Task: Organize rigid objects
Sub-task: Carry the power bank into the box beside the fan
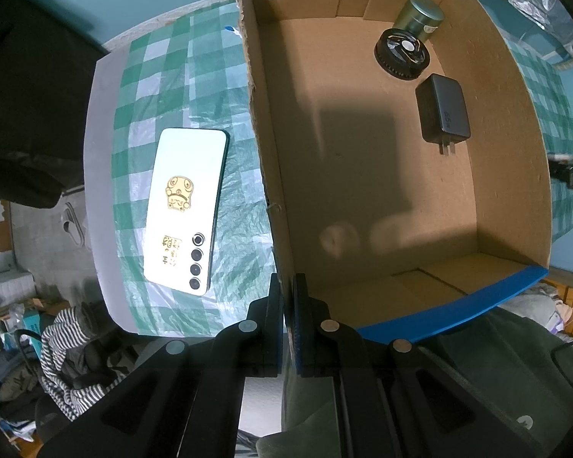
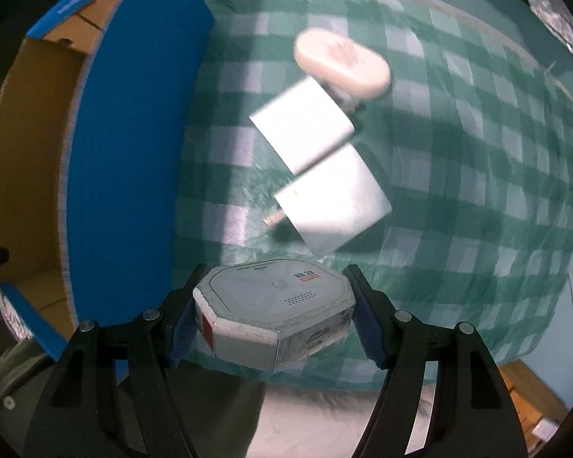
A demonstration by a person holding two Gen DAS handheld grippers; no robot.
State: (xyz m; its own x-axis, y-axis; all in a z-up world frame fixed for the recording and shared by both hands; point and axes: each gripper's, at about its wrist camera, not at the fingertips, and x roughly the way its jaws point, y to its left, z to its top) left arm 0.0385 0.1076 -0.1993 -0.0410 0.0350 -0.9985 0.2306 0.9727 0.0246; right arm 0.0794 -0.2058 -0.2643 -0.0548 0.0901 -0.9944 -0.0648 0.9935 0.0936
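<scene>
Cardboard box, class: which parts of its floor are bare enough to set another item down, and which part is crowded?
Bare: the box floor's middle and near end. Crowded: the far right corner, with tin, black disc and charger.

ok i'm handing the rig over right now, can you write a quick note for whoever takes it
Left gripper: shut on the side wall of the cardboard box, steadying it.
Right gripper: holding a grey octagonal box above the checked tablecloth, beside the cardboard box.
Done: green tin, black round fan and black charger lie inside the cardboard box.
Left: drop in the octagonal box, then the two white adapters, the white oval case, and the phone on the cloth beside the box.
</scene>
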